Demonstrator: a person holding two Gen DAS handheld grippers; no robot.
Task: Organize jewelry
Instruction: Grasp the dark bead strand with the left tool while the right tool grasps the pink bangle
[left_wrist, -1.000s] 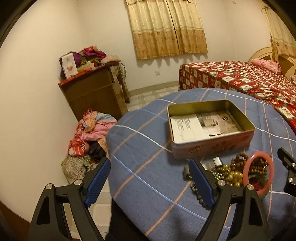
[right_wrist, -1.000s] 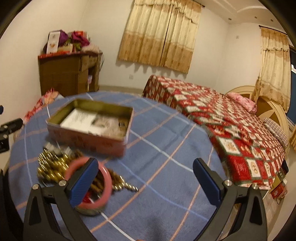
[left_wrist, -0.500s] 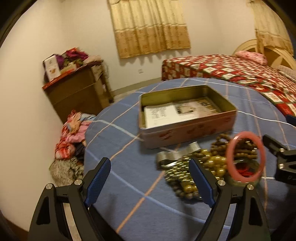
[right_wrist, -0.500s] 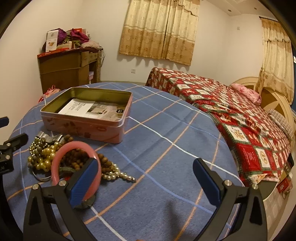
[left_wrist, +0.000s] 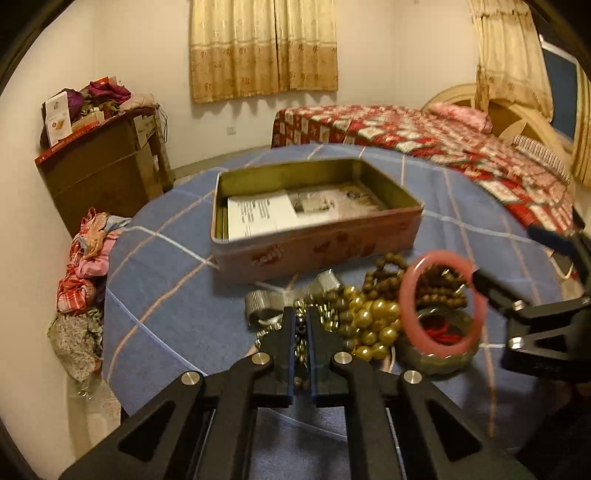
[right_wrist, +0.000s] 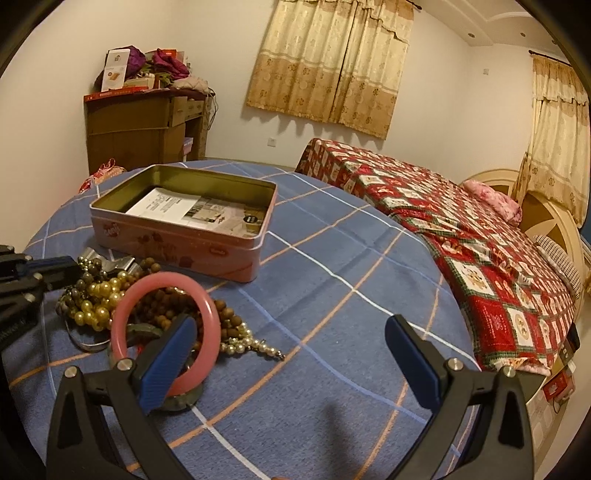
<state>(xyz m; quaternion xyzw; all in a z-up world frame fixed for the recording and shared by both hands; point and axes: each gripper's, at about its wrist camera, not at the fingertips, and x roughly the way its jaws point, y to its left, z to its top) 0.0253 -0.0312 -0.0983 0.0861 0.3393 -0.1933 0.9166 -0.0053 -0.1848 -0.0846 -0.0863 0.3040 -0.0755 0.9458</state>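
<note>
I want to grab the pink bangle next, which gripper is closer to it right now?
Right. The right gripper has its left finger right in front of the pink bangle, seemingly at its rim. The left gripper is closed over the bead pile beside it, further from the bangle.

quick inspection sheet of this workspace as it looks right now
surface: round table under blue checked cloth.
job's things: open pink tin with paper inside; beside it a jewelry heap: pink bangle, gold beads, brown beads, pearl strand.
clutter: nothing seen beyond the heap.
grippers: left tool closed on a small beaded piece at the heap's edge; right tool open, near the bangle.
cables: nothing seen.
surroundings: bed, wooden cabinet, curtains, clothes pile on floor.
</note>
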